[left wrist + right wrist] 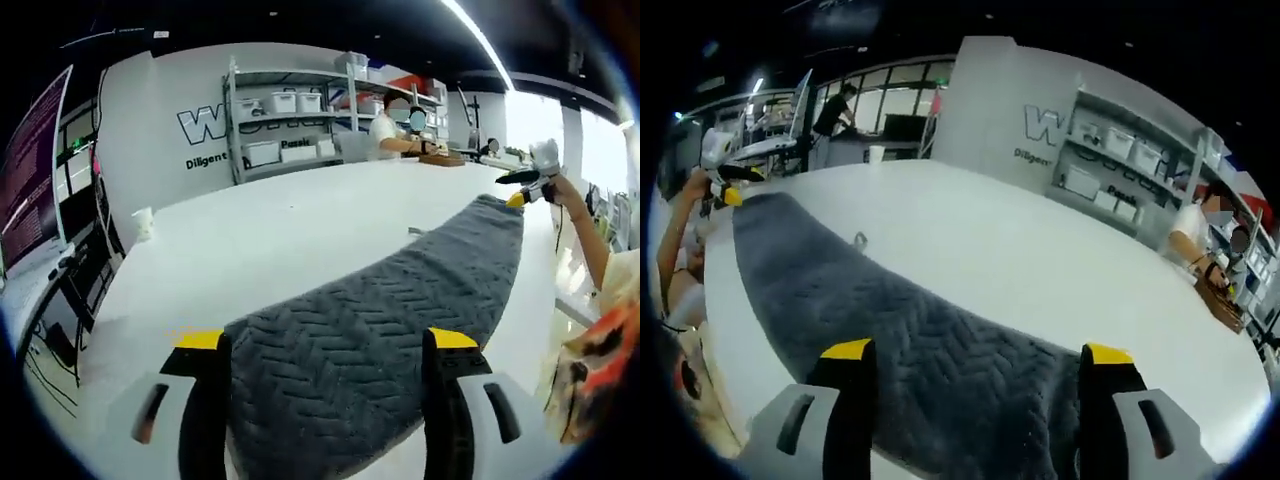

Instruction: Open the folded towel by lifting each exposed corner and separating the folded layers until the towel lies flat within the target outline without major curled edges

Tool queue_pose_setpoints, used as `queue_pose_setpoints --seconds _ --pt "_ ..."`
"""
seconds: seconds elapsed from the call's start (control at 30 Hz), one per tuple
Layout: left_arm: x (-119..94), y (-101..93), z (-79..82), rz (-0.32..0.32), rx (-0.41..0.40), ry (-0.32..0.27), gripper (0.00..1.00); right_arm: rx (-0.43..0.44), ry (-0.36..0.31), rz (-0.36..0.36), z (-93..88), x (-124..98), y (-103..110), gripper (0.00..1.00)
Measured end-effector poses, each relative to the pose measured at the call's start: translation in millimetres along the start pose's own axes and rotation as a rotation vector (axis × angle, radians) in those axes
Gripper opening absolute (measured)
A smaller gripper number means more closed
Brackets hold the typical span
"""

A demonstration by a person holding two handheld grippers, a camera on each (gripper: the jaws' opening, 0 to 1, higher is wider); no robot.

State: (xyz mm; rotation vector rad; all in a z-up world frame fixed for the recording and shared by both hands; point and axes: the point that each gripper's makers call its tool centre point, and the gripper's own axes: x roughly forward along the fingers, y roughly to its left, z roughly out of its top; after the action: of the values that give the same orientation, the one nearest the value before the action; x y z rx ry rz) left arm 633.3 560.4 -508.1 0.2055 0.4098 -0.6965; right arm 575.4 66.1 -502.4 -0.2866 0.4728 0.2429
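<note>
A dark grey towel with a woven herringbone texture [390, 310] lies stretched in a long band across the white table [280, 240], one end at each gripper. In the left gripper view, the left gripper [330, 345] has its yellow-tipped black jaws spread wide with the near towel end between them, not clamped. The right gripper [978, 355] likewise stands released, jaws apart over the opposite end.

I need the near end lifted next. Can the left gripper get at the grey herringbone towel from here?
Probably yes: the grey herringbone towel already lies between the open jaws of the left gripper, and nothing sits on the white table in the way.
</note>
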Motion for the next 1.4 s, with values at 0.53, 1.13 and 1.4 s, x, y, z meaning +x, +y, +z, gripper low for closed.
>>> queue_pose_setpoints --seconds 0.53,1.13,1.4 --pt "31.5 37.7 -16.0 0.002 -0.089 0.088 0.41 -0.059 0.120 0.180 -10.3 51.0 17.0 0.44" --pt "44.6 42.7 -32.3 0.010 -0.045 0.149 0.24 -0.041 0.169 0.271 -25.9 64.4 31.2 0.18" --pt "47.0 40.6 -31.0 0.023 -0.023 0.125 0.07 -0.014 0.143 0.253 -23.2 68.5 26.0 0.01"
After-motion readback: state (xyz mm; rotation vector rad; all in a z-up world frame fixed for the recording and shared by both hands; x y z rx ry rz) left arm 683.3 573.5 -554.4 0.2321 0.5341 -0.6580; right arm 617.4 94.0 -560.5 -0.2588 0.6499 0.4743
